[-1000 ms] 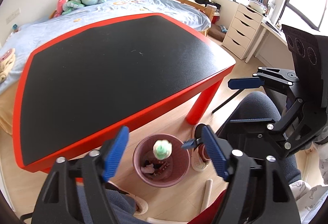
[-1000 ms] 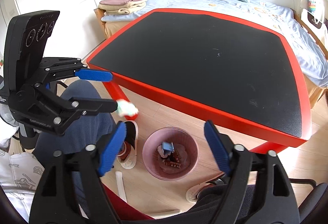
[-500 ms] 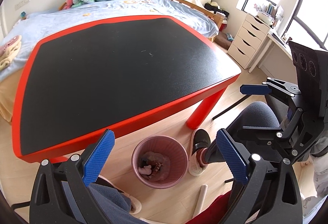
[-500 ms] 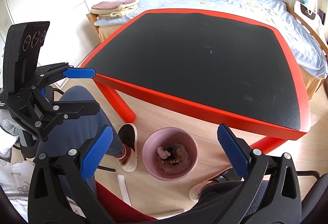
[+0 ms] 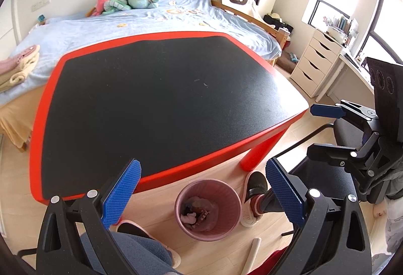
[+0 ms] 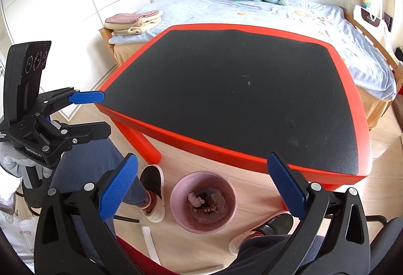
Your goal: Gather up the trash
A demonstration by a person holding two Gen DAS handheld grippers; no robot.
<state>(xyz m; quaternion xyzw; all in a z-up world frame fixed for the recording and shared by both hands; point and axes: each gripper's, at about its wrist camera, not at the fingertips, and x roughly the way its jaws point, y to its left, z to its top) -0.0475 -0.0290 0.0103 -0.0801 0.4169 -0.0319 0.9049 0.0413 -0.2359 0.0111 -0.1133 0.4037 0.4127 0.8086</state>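
Note:
A pink waste bin (image 5: 201,234) (image 6: 201,228) stands on the wooden floor just in front of the red-edged black table (image 5: 163,103) (image 6: 239,98). Small bits of trash (image 5: 194,214) (image 6: 204,199) lie inside it. My left gripper (image 5: 202,164) (image 6: 103,112) hangs above the bin, open, with nothing between its blue pads. My right gripper (image 6: 201,158) (image 5: 317,131) is beside it at about the same height, open and empty too. No trash shows on the table top.
The person's legs and slippered feet (image 5: 254,189) (image 6: 152,189) flank the bin. A white stick (image 5: 250,257) lies on the floor. A bed (image 5: 151,20) with plush toys is behind the table, white drawers (image 5: 314,66) at the right, a black chair (image 5: 347,129).
A green and white piece at my left fingertips over the bin is gone from them. Both grippers' jaws have spread wider, and both grippers have lifted away from the bin.

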